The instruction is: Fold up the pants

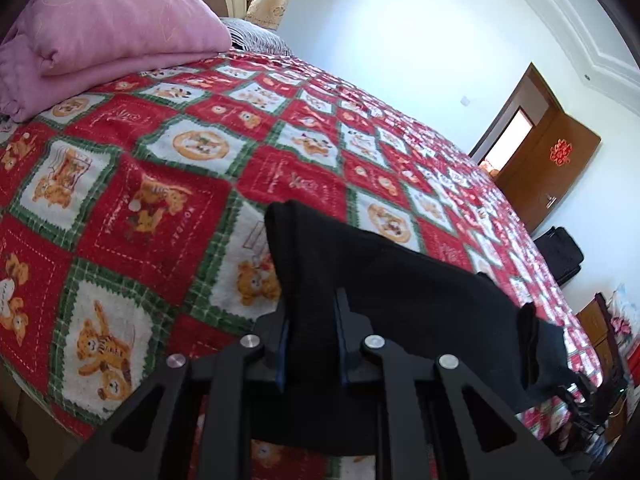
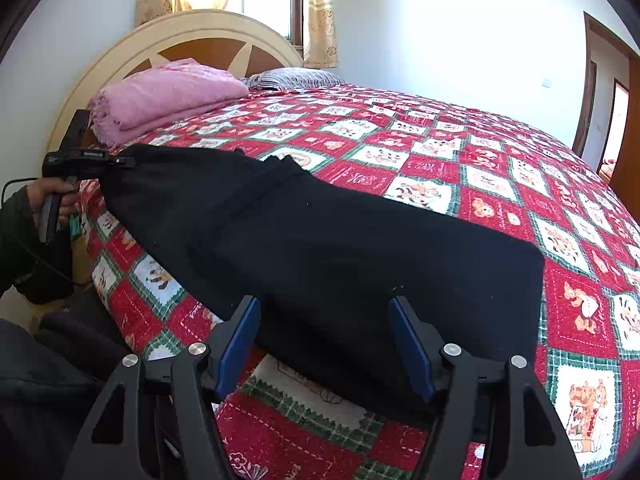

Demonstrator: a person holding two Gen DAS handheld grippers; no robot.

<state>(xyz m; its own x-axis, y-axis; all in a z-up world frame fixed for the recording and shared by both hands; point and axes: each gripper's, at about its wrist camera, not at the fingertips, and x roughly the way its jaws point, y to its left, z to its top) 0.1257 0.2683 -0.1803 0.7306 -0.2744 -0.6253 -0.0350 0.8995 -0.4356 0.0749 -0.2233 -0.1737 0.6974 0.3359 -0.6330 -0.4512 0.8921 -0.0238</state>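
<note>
a red, white and green patchwork bedspread (image 2: 460, 168) covers the bed. long black fabric pants (image 2: 320, 248) lie along its near edge. the left gripper (image 1: 312, 320) is clamped on one end; the right gripper (image 2: 324, 320) stands wide over the other end, pads clear.

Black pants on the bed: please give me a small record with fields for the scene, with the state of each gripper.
garment: black pants, lying flat across the bed
surface: red checked bedspread with animal pictures
left gripper: fingers shut on one end of the pants
right gripper: fingers open, one on each side of the near edge of the pants, not pressing
other items: folded pink blanket by the headboard; striped pillow beside it
fold: none made yet
</note>
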